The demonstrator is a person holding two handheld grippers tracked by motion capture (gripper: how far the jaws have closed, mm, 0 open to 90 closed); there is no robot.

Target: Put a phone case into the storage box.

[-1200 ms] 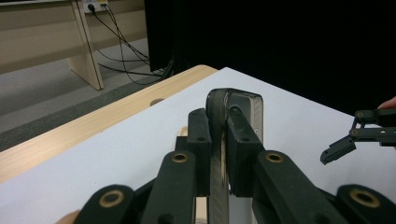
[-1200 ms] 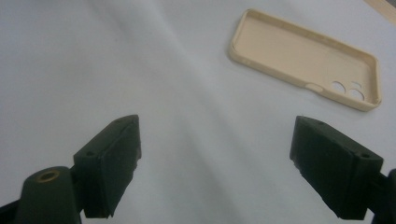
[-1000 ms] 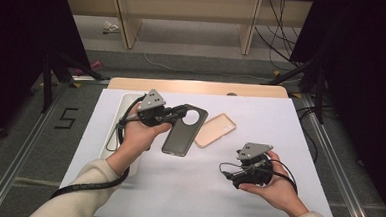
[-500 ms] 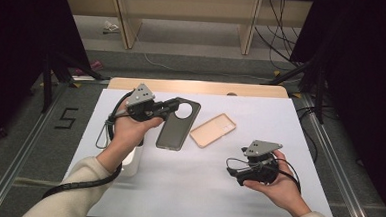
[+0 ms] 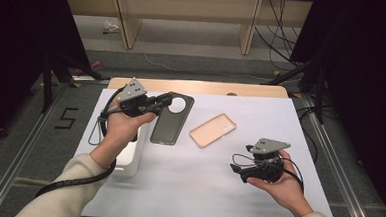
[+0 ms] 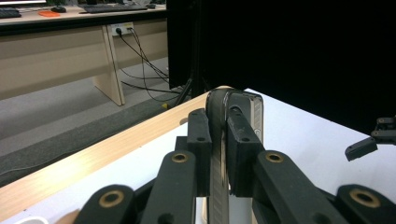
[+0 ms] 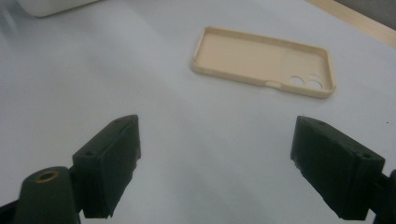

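From the high view, your left gripper [image 5: 167, 101] pinches the dark phone case [image 5: 171, 120] at its long left edge near the camera-hole end, over the far left part of the white table cover [image 5: 197, 189]; whether the case's near end touches the cover cannot be told from here. Just beside your left hand [image 5: 122, 127], partly under the wrist, lies a white tray-like holder [image 5: 131, 158]; what it holds is hidden by your arm. The beige phone case [image 5: 213, 130] lies open side up on the cover, near the dark one but apart from it, and there is nothing inside its shell. Your right gripper [image 5: 237, 170] sits low over the near right part of the cover, in your right hand [image 5: 280, 180], well apart from both cases. In the left gripper view, the jaws are pressed against both faces of the dark phone case [image 6: 233, 121], which stands edge-on between them and rises past their tips; your other gripper shows at the right edge. In the right gripper view, the jaws are spread wide with bare white cover between them, and the beige phone case [image 7: 261, 60] lies ahead of them, hollow side up, its camera cut-outs toward the right.
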